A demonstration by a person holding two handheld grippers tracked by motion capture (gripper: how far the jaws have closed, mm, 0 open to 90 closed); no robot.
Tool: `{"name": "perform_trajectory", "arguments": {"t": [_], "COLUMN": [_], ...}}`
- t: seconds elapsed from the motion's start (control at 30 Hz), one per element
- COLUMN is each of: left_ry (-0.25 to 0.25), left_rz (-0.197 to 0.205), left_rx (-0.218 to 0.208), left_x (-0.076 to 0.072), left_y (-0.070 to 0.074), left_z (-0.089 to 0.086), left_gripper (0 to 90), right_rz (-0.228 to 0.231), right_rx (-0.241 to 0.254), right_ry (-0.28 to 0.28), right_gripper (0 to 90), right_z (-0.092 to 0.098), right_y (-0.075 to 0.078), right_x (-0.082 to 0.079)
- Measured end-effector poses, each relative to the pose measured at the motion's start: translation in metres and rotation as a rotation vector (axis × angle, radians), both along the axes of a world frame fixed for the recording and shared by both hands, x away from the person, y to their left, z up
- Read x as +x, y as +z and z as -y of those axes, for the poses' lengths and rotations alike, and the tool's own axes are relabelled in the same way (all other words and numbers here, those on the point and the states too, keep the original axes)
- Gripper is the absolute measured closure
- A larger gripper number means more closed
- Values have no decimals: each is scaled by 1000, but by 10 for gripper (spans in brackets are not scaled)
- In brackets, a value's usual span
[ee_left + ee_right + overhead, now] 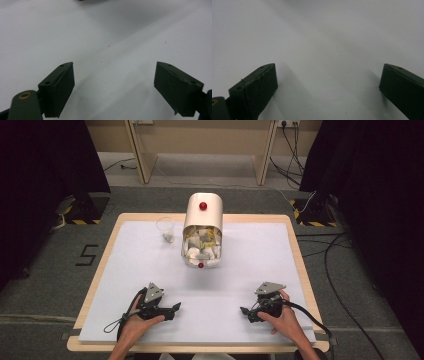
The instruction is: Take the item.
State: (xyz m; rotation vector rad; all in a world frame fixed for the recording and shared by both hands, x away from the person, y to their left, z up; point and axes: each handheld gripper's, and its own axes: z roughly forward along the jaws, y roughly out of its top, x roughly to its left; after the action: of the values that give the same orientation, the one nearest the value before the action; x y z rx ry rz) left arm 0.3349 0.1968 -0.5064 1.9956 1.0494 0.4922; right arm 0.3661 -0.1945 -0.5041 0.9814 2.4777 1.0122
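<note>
High view: lidded bin of white packets, cup beside it.
Left gripper: fingers apart, empty.
Right gripper: fingers apart, empty.

A single black numeral "5" is showing on the grey carpeted floor left of the worktop.

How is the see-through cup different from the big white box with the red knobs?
The cup is small and clear; the box is much bigger and solid white. The cup holds just a little pale stuff at its bottom; the box is packed with white and yellowish packets. The cup has no lid; the box's curved lid stands open. Both sit at the far side of the table.
</note>
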Motion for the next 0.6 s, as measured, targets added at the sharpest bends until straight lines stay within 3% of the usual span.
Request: {"name": "perform_trajectory", "arguments": {"t": [0.4,0.5,0.57,0.6], "left_ry": [38,26,-19,-30], "left_rz": [29,34,1,3], "left_rx": [-1,36,78,88], "left_x": [-17,-19,-19,-19], "left_y": [0,-1,-3,-3], "left_z": [-4,0,4,6], "left_gripper": [159,159,159,165], "right_rz": [-1,-1,-1,-2], "right_rx": [0,0,0,0], "right_ry": [-1,-1,-1,-1], "right_gripper": [22,22,22,22], "right_z": [0,0,0,0], "right_y": [0,0,0,0], "right_x": [0,0,0,0]}}
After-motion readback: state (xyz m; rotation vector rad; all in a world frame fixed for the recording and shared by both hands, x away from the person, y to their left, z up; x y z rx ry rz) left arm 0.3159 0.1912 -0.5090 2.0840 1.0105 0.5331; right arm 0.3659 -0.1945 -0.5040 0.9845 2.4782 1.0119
